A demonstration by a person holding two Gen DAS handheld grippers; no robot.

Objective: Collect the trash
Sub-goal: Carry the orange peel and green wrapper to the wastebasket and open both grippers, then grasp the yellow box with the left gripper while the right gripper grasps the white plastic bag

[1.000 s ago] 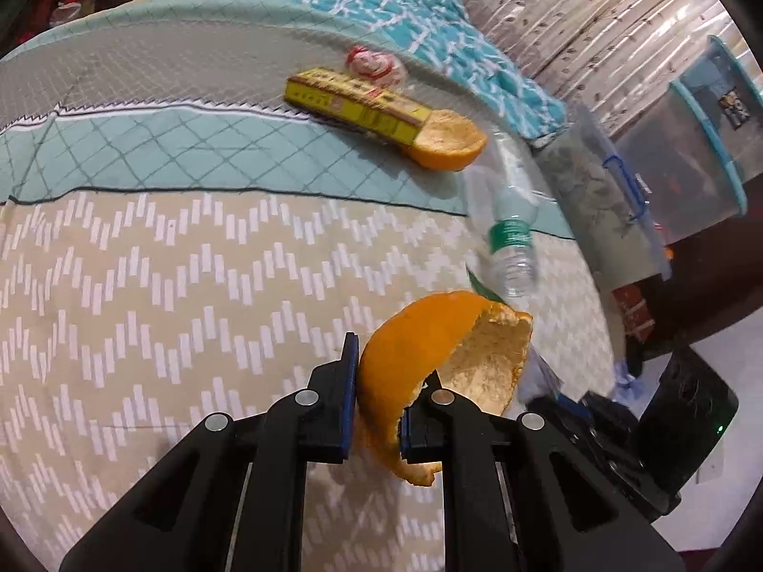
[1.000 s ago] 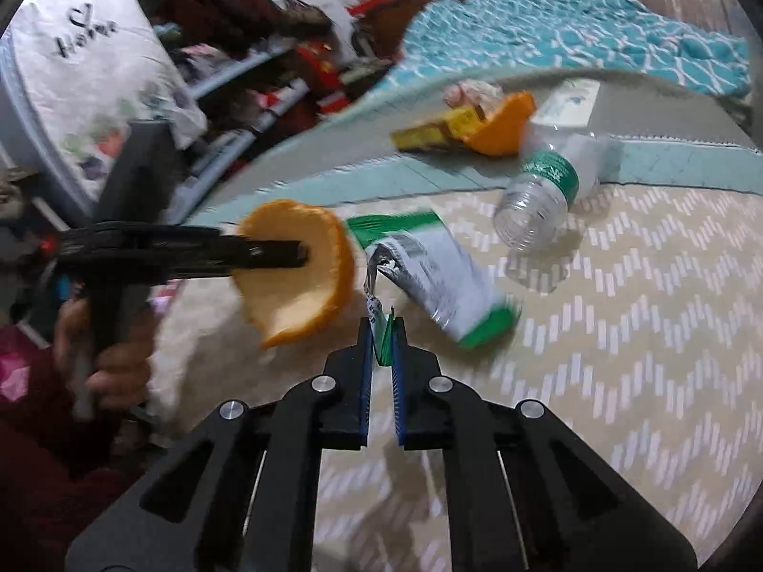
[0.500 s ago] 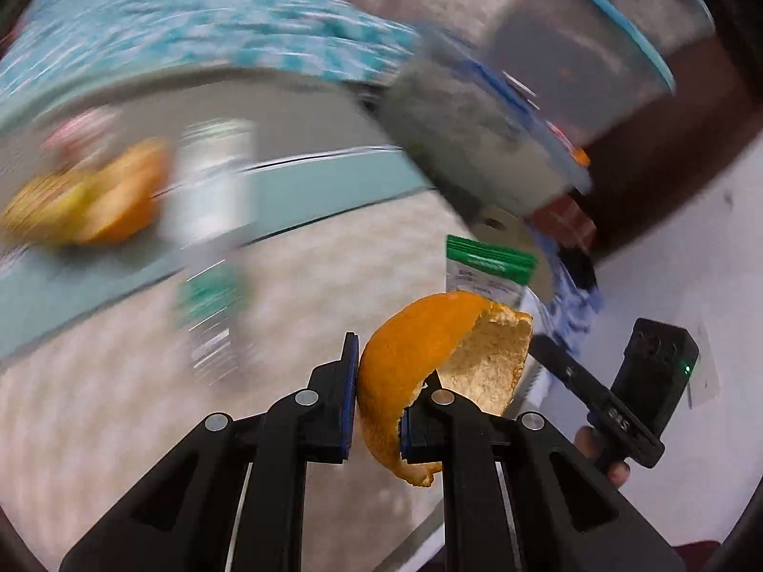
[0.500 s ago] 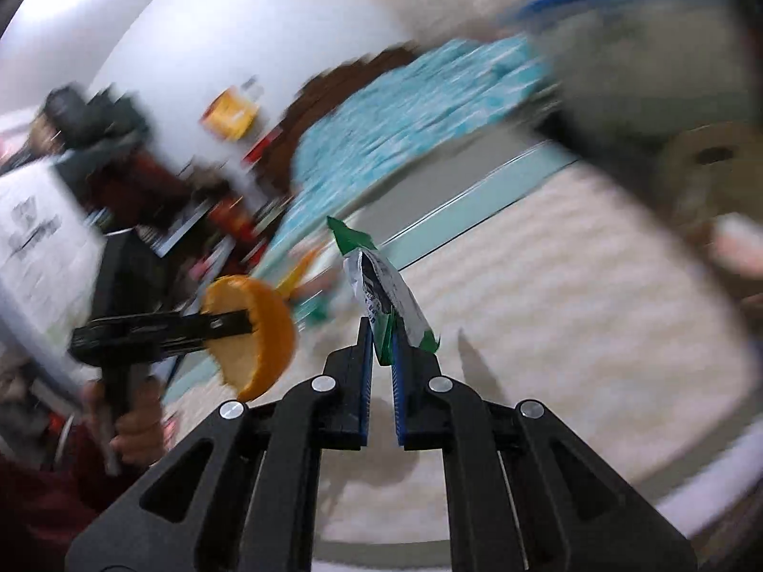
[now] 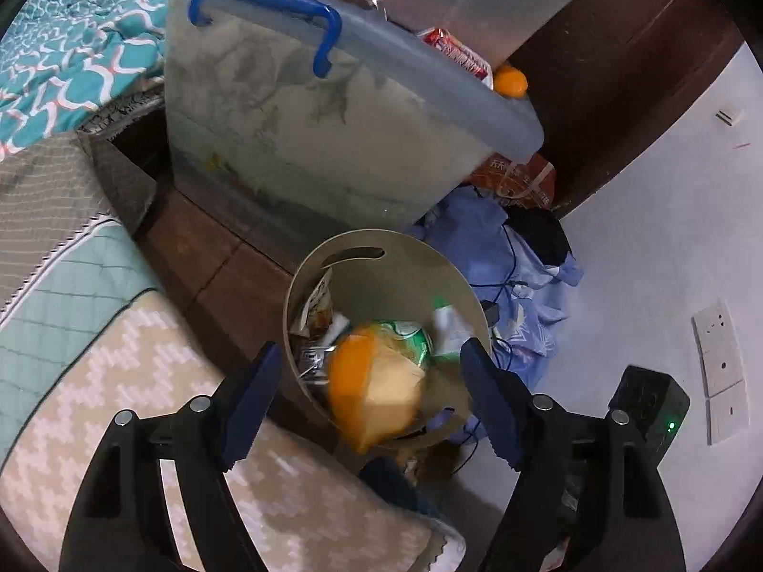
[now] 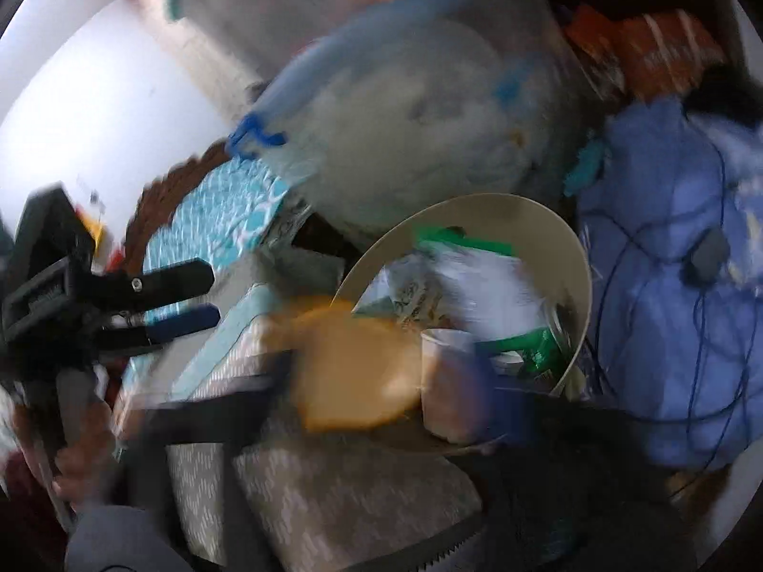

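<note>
left tongs (image 5: pixel 367 400) opening wide above beige bin (image 5: pixel 448 276), orange peel (image 5: pixel 376 391) loose between the pads, touching neither, right tongs (image 6: pixel 381 381) opening, blurred, gripping nothing

The peel (image 5: pixel 372 381) is orange, the bin (image 5: pixel 410 262) beige, the blanket (image 5: pixel 119 381) probably beige with white zigzags.
</note>
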